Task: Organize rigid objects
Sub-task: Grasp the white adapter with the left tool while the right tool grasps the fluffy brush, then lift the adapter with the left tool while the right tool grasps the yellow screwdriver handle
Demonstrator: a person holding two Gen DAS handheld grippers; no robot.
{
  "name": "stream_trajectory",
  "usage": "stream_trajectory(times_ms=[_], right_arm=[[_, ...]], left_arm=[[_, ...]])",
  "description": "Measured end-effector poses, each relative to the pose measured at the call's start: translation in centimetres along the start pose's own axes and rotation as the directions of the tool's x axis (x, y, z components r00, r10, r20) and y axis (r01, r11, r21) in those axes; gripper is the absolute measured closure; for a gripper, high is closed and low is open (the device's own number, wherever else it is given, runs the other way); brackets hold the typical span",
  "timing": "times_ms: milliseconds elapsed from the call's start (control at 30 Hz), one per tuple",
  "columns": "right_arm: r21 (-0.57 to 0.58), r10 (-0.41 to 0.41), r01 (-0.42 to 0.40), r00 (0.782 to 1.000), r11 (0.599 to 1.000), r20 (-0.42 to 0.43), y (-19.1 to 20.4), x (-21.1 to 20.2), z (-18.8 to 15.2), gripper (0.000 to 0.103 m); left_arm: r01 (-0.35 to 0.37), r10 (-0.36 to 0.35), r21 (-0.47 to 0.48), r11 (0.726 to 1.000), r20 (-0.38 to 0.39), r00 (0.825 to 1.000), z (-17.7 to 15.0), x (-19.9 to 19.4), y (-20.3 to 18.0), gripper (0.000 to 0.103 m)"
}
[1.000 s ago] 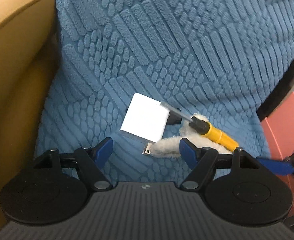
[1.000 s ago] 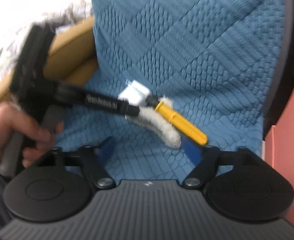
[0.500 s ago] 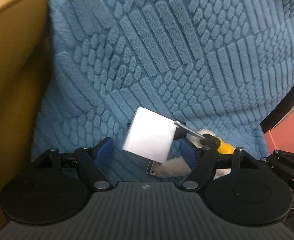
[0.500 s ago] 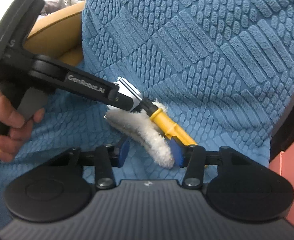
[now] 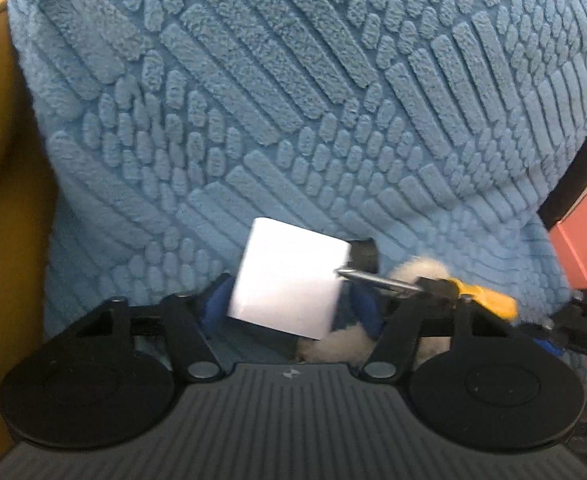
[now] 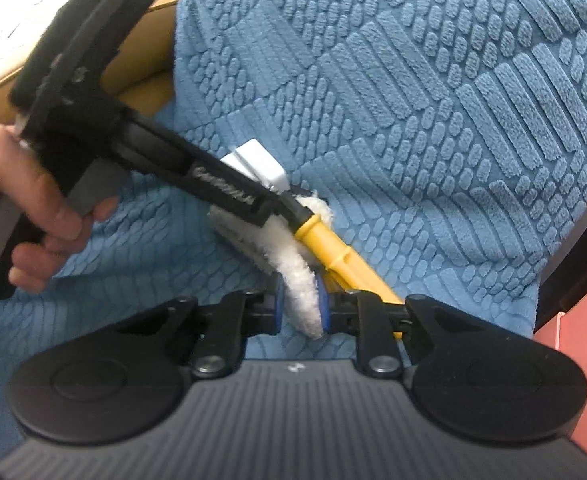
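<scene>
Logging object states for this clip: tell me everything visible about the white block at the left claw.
The white block is a smooth, plain, plastic-looking cuboid with rounded edges, probably a charger. It sits tilted between the blue pads of the left claw, which close on its sides, above the blue textured cover. A screwdriver's metal tip reaches its right edge. In the right wrist view it is mostly hidden behind the left claw's black body.
</scene>
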State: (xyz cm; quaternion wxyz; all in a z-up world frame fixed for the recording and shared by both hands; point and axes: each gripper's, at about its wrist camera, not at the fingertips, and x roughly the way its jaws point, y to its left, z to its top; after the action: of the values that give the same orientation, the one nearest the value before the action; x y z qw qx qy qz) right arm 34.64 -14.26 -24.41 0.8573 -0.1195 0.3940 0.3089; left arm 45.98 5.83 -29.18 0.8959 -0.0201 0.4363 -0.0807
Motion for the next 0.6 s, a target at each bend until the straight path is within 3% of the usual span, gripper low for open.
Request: stream_trajectory(times_ms=[233, 600], right_arm=[[-0.002, -0.022, 0.022, 1.0, 1.0, 0.001, 1.6, -1.4, -0.7, 0.086], [-0.005, -0.078, 0.078, 0.997, 0.997, -0.012, 3.4, -5.4, -3.0, 0.087]], left_arm=[[0.002, -0.003, -0.035, 0.999, -0.023, 1.0, -0.5, -2.2, 0.6, 0.042], [-0.016, 0.013, -0.117, 0.993, -0.028, 1.0, -4.3, -6.7, 0.1, 0.043]])
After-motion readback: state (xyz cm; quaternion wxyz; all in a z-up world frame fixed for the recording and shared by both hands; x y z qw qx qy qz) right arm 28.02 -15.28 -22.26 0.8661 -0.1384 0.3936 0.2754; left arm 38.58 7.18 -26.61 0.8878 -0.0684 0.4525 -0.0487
